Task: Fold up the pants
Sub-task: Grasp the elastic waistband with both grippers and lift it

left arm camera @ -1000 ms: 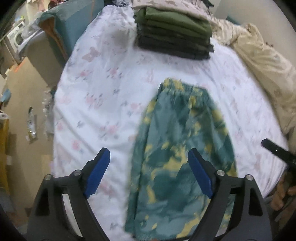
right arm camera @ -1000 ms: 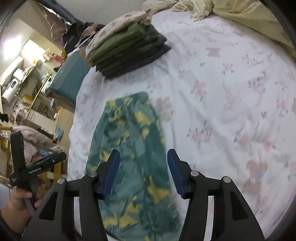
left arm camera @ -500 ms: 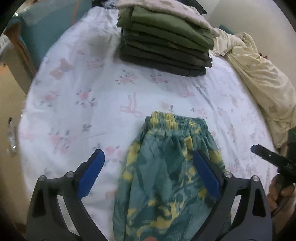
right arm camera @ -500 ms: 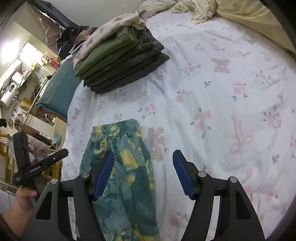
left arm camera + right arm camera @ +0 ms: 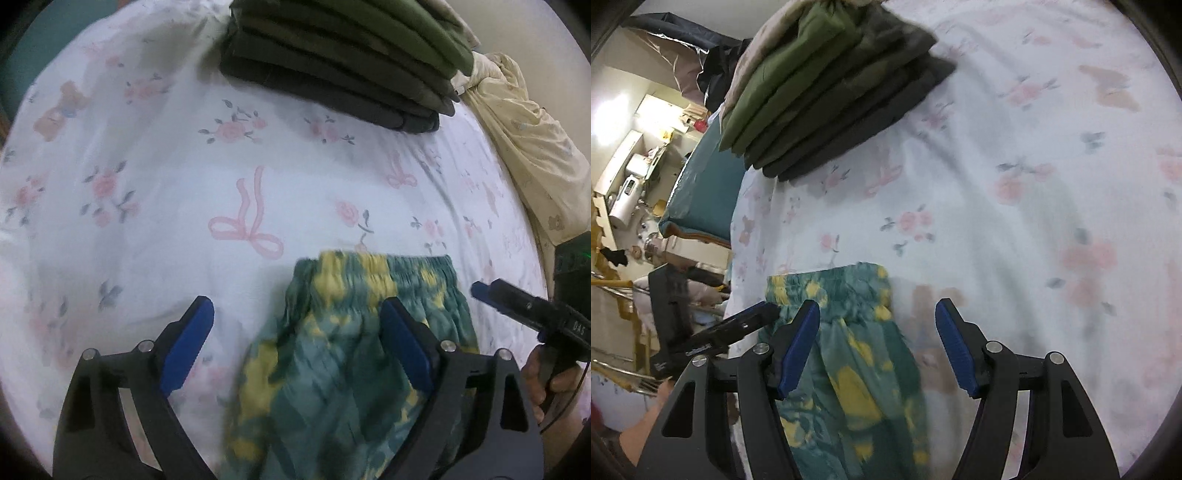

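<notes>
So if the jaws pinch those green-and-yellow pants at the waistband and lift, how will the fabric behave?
The pants look thin and soft, lying flat with small wrinkles, so they would probably hang limp. The gathered waistband seems elastic and may stretch or bunch. On the smooth bedsheet they would likely slide easily.

1. The pants (image 5: pixel 347 354) lay on the bedsheet (image 5: pixel 147 206), waistband toward a stack of folded clothes (image 5: pixel 343 62).
2. A rumpled blanket (image 5: pixel 532 147) lay right of the stack.
3. Both grippers hovered over the pants.
</notes>
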Tool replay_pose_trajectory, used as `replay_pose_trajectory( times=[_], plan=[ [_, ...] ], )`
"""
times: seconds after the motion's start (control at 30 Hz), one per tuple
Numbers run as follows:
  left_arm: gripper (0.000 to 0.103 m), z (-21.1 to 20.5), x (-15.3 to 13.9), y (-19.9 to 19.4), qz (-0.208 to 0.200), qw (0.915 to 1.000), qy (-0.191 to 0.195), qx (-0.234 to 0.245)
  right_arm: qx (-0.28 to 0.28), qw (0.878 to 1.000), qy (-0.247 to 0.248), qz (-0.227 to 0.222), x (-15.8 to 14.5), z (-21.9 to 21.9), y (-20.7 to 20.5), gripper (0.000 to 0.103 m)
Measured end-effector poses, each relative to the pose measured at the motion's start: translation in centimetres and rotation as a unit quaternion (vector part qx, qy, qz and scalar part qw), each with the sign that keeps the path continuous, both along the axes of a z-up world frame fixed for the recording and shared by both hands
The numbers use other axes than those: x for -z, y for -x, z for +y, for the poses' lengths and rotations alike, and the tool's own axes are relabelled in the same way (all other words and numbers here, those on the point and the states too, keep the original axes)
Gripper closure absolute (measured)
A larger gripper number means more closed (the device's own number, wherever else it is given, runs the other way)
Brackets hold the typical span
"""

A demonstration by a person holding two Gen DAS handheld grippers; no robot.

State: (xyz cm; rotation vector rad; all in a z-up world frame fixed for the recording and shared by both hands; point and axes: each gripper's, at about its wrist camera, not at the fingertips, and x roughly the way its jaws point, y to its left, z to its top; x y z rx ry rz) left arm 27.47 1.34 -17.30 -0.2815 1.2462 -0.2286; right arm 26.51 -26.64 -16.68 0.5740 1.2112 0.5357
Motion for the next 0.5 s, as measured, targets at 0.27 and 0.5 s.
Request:
replay_pose_trajectory(
  times=[0.27, 0.5],
  plan=[
    [0.079, -2.1, 0.1, -0.9, -0.012, 0.9957, 0.010, 0.091, -0.050, 0.998, 0.032, -0.012, 1.5, 3.0, -0.2, 0.076],
    [0.086, -2.4, -7.7, -0.4, -0.136, 0.9846, 0.027, 0.106, -0.043, 0.986, 0.050, -0.153, -6.2, 2.3, 0.1, 0.084]
  ],
)
